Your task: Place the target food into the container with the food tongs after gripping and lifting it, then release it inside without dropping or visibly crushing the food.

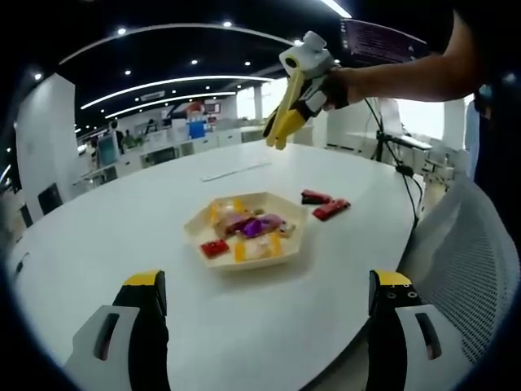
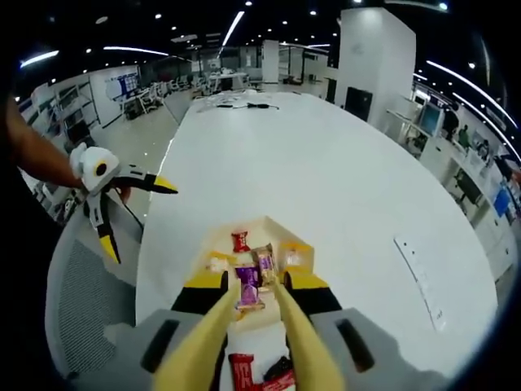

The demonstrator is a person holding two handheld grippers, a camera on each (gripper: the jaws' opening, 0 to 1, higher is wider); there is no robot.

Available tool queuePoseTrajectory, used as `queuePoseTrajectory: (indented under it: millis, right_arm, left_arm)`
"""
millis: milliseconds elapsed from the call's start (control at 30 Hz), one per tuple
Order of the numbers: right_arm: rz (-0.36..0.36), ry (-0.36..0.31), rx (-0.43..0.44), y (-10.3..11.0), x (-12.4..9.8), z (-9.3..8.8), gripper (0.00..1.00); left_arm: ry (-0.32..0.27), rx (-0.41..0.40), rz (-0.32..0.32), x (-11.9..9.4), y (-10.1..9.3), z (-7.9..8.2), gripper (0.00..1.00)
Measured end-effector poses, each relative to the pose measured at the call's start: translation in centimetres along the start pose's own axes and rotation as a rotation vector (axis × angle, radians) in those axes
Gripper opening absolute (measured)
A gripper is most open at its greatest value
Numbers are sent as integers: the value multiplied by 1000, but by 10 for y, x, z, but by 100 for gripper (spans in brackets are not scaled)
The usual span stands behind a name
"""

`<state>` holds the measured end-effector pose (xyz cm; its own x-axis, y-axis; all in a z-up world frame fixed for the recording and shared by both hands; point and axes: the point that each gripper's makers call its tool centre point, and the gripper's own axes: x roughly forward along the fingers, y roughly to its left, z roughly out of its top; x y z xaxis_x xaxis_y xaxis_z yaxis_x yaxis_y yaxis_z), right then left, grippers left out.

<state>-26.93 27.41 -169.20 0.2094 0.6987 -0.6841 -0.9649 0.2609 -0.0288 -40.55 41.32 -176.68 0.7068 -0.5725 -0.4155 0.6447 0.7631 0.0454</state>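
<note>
While both grippers hover over the white round table (image 1: 122,236):
Tongs: yellow plastic food tongs (image 2: 269,342) in right gripper (image 2: 254,285), arms slightly apart, gripping nothing.
Food: purple-wrapped snack (image 2: 248,285) lies in beige hexagonal tray (image 1: 199,224), frame centre.
Left gripper (image 1: 264,289): jaws wide, nothing held.

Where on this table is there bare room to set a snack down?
Bare white table lies wide open left of the hexagonal tray and between it and the left gripper. Crowded: the tray itself, and its right side by two red packets.
</note>
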Motion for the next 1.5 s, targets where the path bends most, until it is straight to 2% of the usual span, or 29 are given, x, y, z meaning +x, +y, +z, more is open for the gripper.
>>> queuePoseTrajectory:
  millis: [533,767,900,1033,1200,1300,1400,1500]
  right_arm:
    - [-73,19,54,-31,-40,-43,27]
    - [-114,34,87,-46,-47,-68,27]
    - [-132,42,122,-50,-46,-82,27]
    - [-148,60,175,-52,-36,-105,27]
    - [-246,87,304,-63,-28,-137,27]
    - [-264,78,345,-61,-23,-146,27]
    - [-311,88,372,-61,-17,-157,27]
    - [-315,72,416,-53,-9,-161,27]
  left_arm:
    - [22,12,-11,1,-2,-4,99]
    - [35,17,-18,2,-4,-7,99]
    - [41,17,-17,2,-4,-7,99]
    - [46,18,-15,2,-4,-9,99]
    - [51,19,-13,2,-3,-10,99]
    - [54,19,-14,3,-3,-10,99]
    - [55,21,-17,3,-4,-11,99]
    - [58,19,-20,3,-4,-11,99]
